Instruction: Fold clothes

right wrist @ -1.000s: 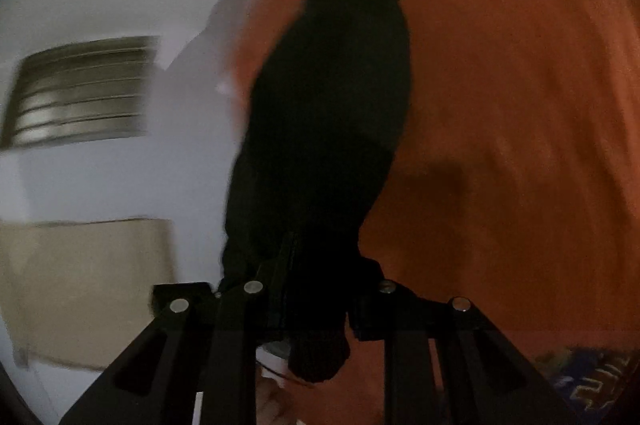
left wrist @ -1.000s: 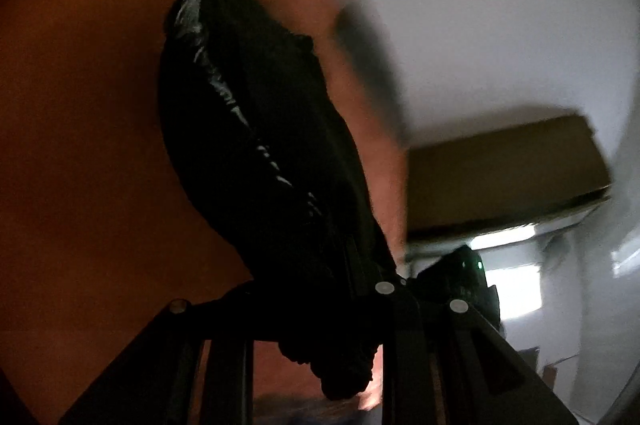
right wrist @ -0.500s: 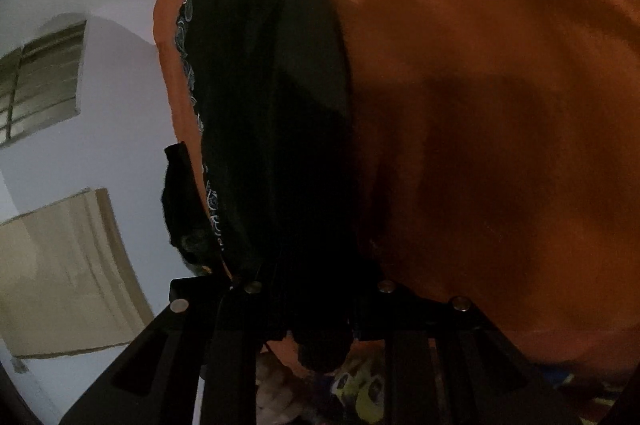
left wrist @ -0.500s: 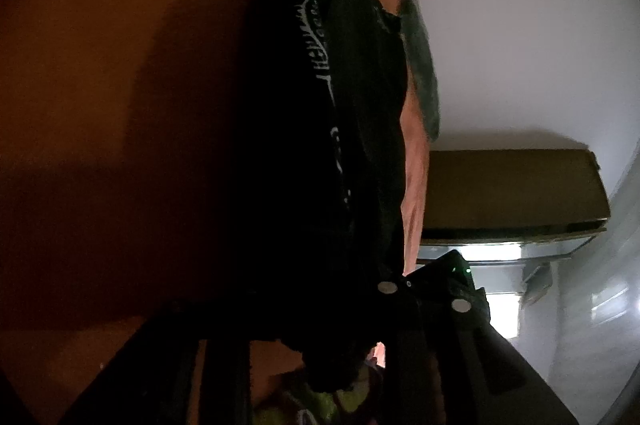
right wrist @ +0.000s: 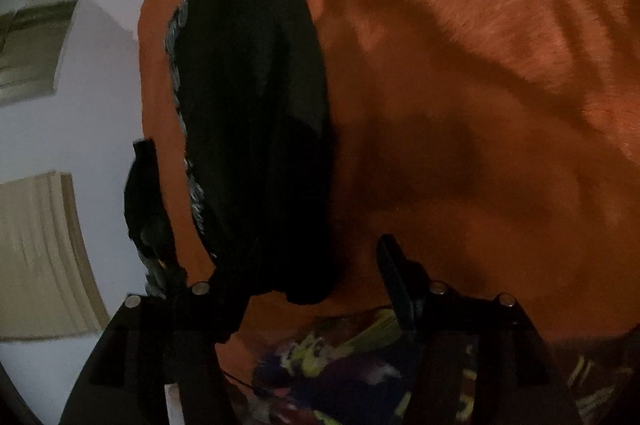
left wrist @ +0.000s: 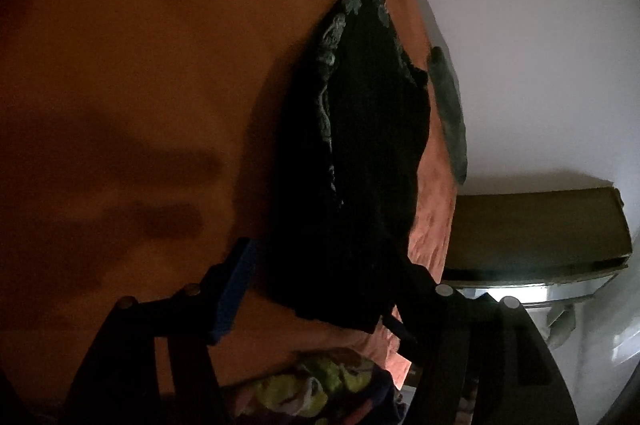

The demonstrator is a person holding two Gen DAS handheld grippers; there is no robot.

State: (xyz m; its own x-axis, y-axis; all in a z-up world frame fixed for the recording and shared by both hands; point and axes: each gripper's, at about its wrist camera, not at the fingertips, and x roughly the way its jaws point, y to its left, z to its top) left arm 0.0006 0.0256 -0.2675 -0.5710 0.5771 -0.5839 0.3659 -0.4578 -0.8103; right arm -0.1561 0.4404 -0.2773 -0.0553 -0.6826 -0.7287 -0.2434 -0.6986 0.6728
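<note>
A black garment with a pale patterned trim lies folded lengthwise on the orange bedsheet. Its near end sits between the jaws of my left gripper, which are opening. The blue pad stands clear of the cloth, while the other finger is still against it. In the right wrist view the same garment stretches away from my right gripper, whose jaws are also opening. The cloth's end rests by the left finger, and the right finger is off it.
The bed's edge runs beside the garment, with a white wall beyond. A dark item hangs at that edge. A brown box stands past it. Colourful patterned cloth lies under both grippers.
Both grippers came down toward the sheet with the garment, and it now lies flat. Both pairs of jaws, shut on the cloth before, have spread apart.
</note>
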